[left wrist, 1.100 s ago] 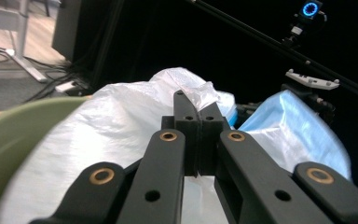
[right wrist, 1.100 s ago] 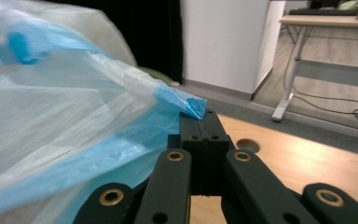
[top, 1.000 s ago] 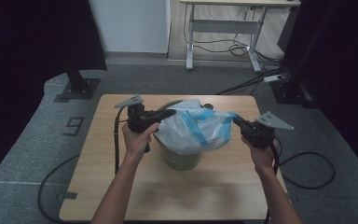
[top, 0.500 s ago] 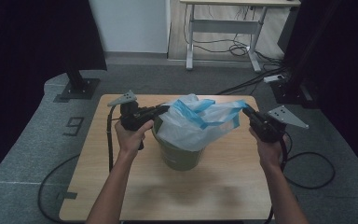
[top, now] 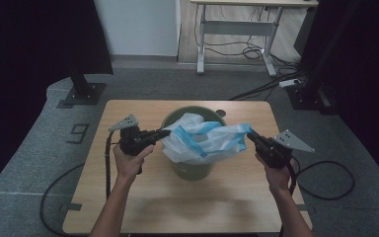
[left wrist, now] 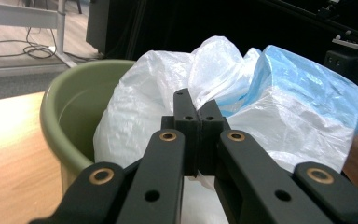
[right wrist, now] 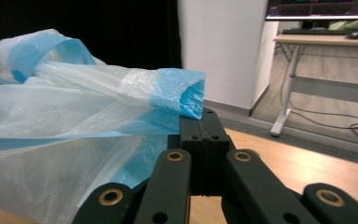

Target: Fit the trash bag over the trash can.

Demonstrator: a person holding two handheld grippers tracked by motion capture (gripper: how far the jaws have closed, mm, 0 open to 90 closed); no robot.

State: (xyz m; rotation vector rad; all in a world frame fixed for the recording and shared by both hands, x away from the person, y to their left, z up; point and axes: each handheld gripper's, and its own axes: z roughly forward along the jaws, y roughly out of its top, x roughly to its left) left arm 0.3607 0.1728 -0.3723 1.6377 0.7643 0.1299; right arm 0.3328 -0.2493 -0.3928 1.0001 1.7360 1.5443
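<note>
A white and blue plastic bag (top: 205, 140) is being held stretched between the left gripper (top: 165, 132) and the right gripper (top: 249, 135), each clamped on one edge, above a green bucket (top: 192, 165) sitting between them on the wooden table (top: 177, 207).

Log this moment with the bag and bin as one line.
left gripper: shut on bag | right gripper: shut on bag | bag: stretched over green bin

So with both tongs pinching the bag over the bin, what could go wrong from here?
1. The left tongs and right tongs each grip only a thin edge of the bag; stretched between them, the film could slip out or tear.
2. The bag is bunched on the bin's near side, with the far rim bare, so it may not seat evenly.
3. Pulling sideways might tip or drag the bin.
</note>
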